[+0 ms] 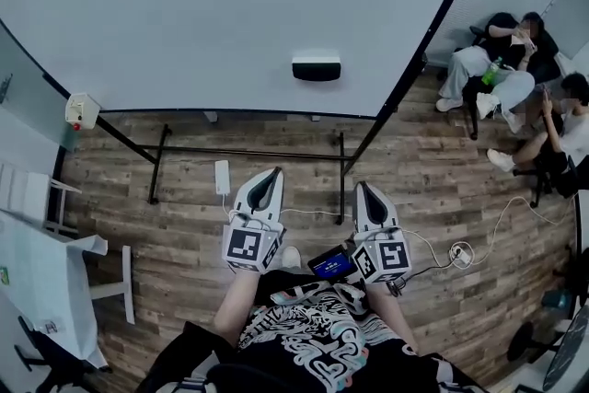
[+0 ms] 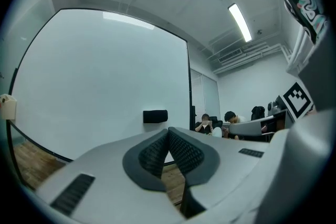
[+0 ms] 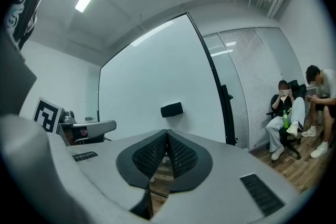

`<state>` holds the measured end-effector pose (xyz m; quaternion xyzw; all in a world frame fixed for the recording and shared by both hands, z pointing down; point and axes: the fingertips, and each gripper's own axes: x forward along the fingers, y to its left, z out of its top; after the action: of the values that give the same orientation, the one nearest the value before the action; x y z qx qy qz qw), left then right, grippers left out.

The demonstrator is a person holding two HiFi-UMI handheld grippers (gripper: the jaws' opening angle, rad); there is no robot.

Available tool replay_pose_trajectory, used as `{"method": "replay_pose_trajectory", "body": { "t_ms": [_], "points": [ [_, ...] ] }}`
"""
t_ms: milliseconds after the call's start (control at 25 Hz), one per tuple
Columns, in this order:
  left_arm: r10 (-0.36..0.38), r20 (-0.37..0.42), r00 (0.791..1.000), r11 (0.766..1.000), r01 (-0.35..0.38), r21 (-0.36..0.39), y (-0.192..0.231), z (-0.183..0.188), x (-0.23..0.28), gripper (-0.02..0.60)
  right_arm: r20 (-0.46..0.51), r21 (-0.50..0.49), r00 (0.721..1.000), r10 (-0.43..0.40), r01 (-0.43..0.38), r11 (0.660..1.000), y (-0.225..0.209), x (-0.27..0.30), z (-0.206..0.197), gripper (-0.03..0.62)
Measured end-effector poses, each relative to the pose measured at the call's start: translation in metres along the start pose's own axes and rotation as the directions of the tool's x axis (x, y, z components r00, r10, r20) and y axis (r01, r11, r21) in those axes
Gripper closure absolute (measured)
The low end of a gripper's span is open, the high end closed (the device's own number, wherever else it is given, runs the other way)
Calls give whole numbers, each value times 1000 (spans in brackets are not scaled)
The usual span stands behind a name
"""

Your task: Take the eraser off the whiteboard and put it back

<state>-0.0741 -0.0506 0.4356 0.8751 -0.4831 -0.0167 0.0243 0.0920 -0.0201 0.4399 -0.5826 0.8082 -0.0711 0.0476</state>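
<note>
Your left tool point(image 1: 273, 172) points level toward the large white whiteboard on its black stand point(image 1: 202, 5). Its two grey jaws are closed tip to tip, and nothing sits between the ribbed black pads point(image 2: 152, 152). It holds nothing and is well short of the board, with a strip of wood-plank floor point(image 1: 184, 216) between you and the stand.

Just right of that tool's line, the black rectangular eraser point(image 1: 316, 67) is stuck flat on the lower middle of the whiteboard. Both gripper views show it as a small dark block ahead of the jaw tips, well apart from them. Neither tool touches it.

Your right tool point(image 1: 362, 186) is beside the left one and points the same way. Its jaws are likewise pressed together and hold nothing. Farther right, past the board's edge, seated people point(image 1: 515, 60) are clear of your path.

By my reading, no part of the task is done. The eraser has not come off the board, so both halves are left. You have yet to get within reach, open one tool, and close it on the eraser. Then you pull it off the surface and set it back on the whiteboard. The right tool looks slightly better lined up with the eraser, though either could reach it.
</note>
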Motion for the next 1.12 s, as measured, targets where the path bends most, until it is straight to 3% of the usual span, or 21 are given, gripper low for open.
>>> {"method": "replay_pose_trajectory", "body": {
  "t_ms": [440,640,920,1120],
  "points": [
    [-18,5,1000,1000,17,12,37,2,32,557,13,-38,999,-41,42,998,1,37,-1,597],
    [-14,-9,1000,1000,14,9,46,-7,33,557,11,-119,997,-78,79,990,1,34,2,597],
    [-5,4,1000,1000,5,-3,47,-7,30,557,1,-152,998,-64,64,986,8,40,-7,595],
    [-13,13,1000,1000,13,17,49,-2,35,557,13,-141,1000,-9,11,990,17,53,-8,595]
  ]
}}
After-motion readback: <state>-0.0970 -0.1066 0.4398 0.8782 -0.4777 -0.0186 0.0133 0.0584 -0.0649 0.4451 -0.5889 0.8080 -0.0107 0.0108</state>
